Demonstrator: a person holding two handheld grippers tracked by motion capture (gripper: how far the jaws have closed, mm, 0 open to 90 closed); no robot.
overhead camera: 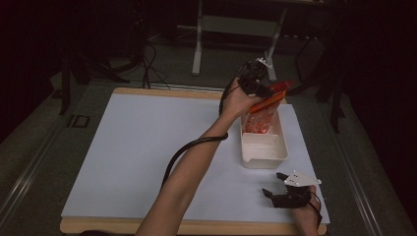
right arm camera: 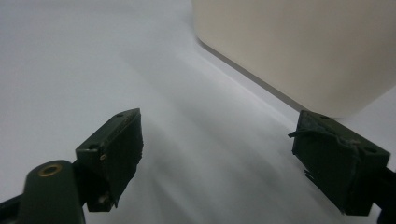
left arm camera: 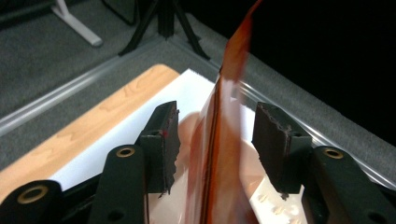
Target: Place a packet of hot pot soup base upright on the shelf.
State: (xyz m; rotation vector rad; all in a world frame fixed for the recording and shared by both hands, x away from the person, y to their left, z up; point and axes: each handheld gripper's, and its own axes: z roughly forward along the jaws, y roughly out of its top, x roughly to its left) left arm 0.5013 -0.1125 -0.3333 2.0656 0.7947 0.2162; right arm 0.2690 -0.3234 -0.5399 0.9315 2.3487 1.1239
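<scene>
Left forearm reaches in from the near edge and runs diagonally across the surface (overhead camera: 147, 147) toward its far right corner, wrist bent, the hand (overhead camera: 236, 101) raised above the far end of the white bin (overhead camera: 263, 147). Left gripper (overhead camera: 255, 81) sits high, past the far edge as seen in the high view, cable trailing back along the arm.

Orange pouch (overhead camera: 263, 110): translucent, orange-red top edge, standing tilted in the far end of the bin, its top leaning toward the far right corner. In the left gripper view the pouch (left arm camera: 219, 140) runs edge-on up the gap between the two black jaws; jaws stand apart, with space showing on each side of the film. Pouch blurred here; contact with either pad cannot be told.

Right hand (overhead camera: 307, 216) low at the near right corner, at the near edge. Right gripper (overhead camera: 287, 191) lies just above the surface, pointing left and slightly away, grey plate on top. Jaws wide apart, nothing between them; the right gripper view has bare white surface (right arm camera: 140, 93) in the gap and the bin's outer wall (right arm camera: 299, 51) ahead to the right, near but apart.

Room: the whole left half and middle of the surface lie open. Bin stands along the right side, long axis running near-to-far, near end empty. Narrow strip between bin and right edge. Wooden border shows at near and far edges.
</scene>
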